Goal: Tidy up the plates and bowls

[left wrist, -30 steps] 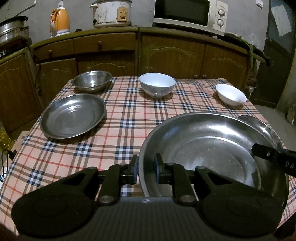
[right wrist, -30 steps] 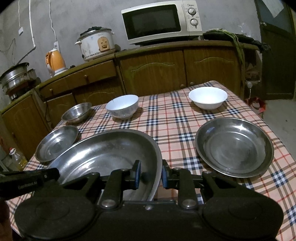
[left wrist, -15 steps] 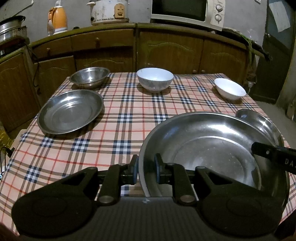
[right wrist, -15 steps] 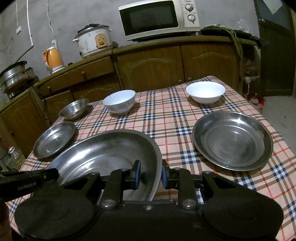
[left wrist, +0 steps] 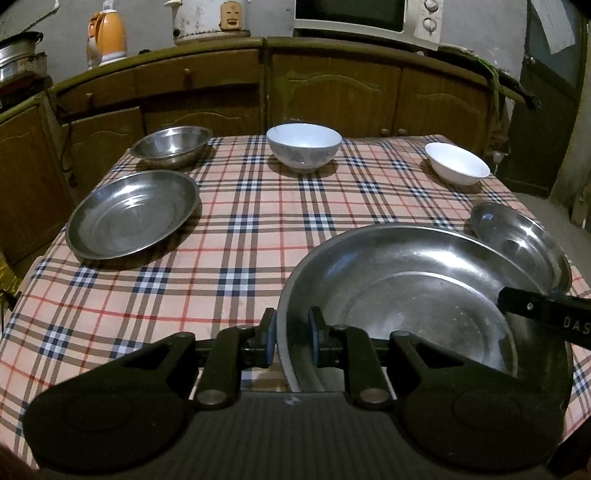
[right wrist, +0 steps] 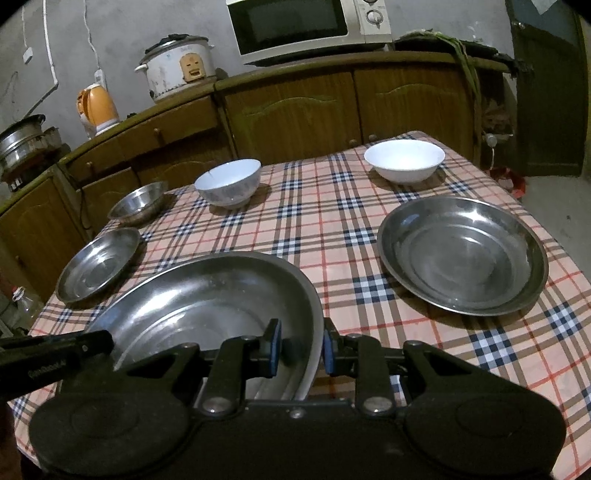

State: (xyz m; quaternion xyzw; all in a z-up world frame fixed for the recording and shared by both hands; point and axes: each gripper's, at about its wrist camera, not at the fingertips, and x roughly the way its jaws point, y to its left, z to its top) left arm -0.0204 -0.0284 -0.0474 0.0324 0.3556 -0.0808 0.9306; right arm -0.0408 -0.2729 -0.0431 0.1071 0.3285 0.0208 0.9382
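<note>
The large round stainless-steel plate (left wrist: 424, 295) sits at the near edge of the table, gripped from both sides. The left gripper (left wrist: 291, 338) pinches its left rim, one blue pad inside and one outside. The right gripper (right wrist: 300, 349) is clamped on the opposite rim in the same way. In the right wrist view a white edge shows just under the steel rim at the pads; what it belongs to I cannot tell.

Just beyond the held plate, toward the right edge, lies a second wide steel plate (right wrist: 461, 254). A third, smaller steel plate (left wrist: 133, 214) lies near the left edge. At the far left corner stands a shallow steel bowl (left wrist: 170, 146). A deep pale-blue ceramic bowl (left wrist: 303, 150) sits at the middle of the far edge, and a low white ceramic bowl (left wrist: 457, 163) is near the far right corner. All of these are well apart from one another.

The table wears a peach checked cloth (left wrist: 251, 236) with navy, white and red lines. Behind it run dark wooden cabinets (right wrist: 291, 110). On their counter stand a white microwave (right wrist: 306, 29), a white rice cooker (right wrist: 177, 66), an orange kettle (right wrist: 96, 109) and a steel pot (right wrist: 22, 142) at the far left. The wall is bare grey, with a dark door (right wrist: 546, 85) at the right.
</note>
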